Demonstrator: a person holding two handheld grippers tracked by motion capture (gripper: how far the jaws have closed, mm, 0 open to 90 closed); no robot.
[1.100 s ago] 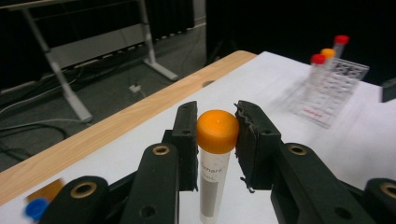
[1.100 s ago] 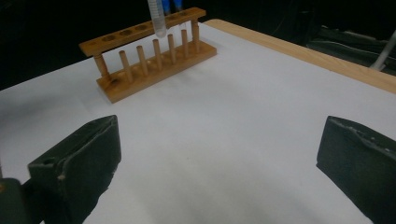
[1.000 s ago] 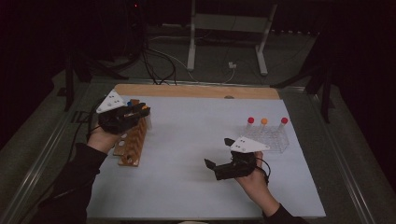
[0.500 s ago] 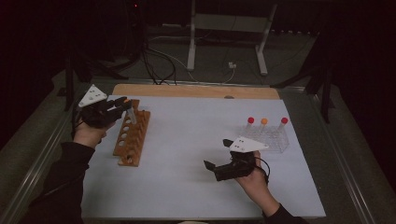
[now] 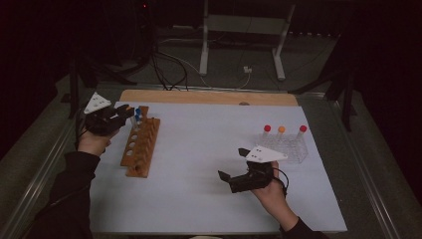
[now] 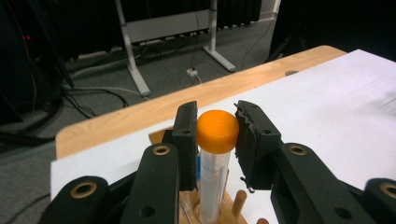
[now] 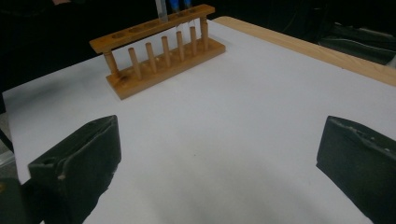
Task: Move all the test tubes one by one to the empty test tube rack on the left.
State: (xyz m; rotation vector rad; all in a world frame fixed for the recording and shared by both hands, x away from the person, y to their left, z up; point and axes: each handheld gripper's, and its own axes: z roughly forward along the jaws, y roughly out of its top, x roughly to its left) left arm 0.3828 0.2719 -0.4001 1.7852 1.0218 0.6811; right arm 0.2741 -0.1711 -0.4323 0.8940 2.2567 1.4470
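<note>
Risk: my left claw pinches the orange-capped tube by its cap above the wooden rack; tilt could jam it. Right claw idles spread.

Lab: test-tube racks, dark surrounds

2 racks: 1 wooden rack, 1 clear rack. 3 capped tubes in the clear one. 2 tools.
</note>
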